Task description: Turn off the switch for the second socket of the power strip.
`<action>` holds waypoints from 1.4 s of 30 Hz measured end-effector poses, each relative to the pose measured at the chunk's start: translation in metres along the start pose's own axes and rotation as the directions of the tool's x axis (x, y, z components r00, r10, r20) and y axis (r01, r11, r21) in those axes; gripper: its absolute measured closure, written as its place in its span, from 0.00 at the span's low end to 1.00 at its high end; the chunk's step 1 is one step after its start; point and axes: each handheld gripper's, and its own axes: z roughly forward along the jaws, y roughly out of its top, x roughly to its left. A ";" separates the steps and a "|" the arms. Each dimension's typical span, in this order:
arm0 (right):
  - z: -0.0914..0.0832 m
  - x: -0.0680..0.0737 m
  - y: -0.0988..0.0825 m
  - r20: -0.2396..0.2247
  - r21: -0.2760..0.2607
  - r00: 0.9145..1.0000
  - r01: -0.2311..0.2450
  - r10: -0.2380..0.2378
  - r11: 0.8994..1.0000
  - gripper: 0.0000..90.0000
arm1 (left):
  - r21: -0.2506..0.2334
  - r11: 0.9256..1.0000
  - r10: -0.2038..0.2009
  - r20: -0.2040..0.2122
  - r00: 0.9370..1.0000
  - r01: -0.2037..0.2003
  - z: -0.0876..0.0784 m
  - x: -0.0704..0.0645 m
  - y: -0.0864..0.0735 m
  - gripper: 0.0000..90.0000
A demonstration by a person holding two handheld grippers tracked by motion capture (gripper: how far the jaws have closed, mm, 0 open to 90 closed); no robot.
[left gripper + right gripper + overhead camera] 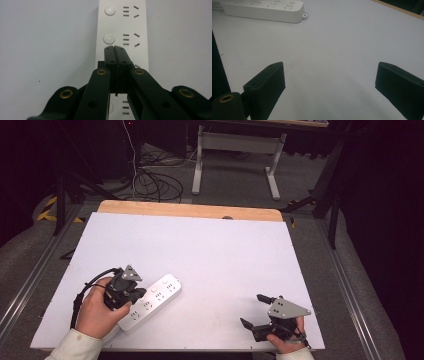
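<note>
Just power strip (151, 300) on table (210, 250).

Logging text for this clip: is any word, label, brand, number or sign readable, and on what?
None can be read. The white power strip bears only round buttons and socket slots, no print. The grippers, left gripper and right gripper, carry no markings, and the white table bears none.
</note>
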 end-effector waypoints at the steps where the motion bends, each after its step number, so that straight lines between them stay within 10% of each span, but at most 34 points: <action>1: 0.000 0.000 0.000 0.000 -0.001 1.000 0.000 0.000 1.000 0.11 | 0.002 1.000 0.006 -0.002 1.000 -0.006 -0.001 0.000 0.000 1.00; 12: 0.000 0.000 0.000 0.001 -0.001 1.000 -0.001 0.001 1.000 0.11 | -0.079 0.997 -0.007 0.001 1.000 0.007 -0.006 -0.003 -0.002 0.78; 22: 0.000 0.000 0.000 0.000 0.002 1.000 -0.002 0.002 1.000 0.11 | -0.280 0.960 0.021 0.002 1.000 -0.019 -0.013 0.001 -0.009 0.44; 33: 0.000 -0.001 -0.001 0.003 0.000 1.000 -0.007 0.007 1.000 0.11 | -0.337 0.941 0.026 0.030 0.999 -0.015 -0.021 0.003 -0.013 0.26; 36: -0.001 -0.001 -0.001 0.002 -0.002 1.000 -0.007 0.007 1.000 0.11 | -0.364 0.930 0.073 0.023 0.997 -0.060 -0.024 0.004 -0.016 0.17; 42: -0.001 -0.001 -0.001 0.002 -0.001 1.000 -0.008 0.008 1.000 0.11 | -0.470 0.881 0.051 -0.015 0.999 -0.052 -0.032 0.010 -0.025 0.17</action>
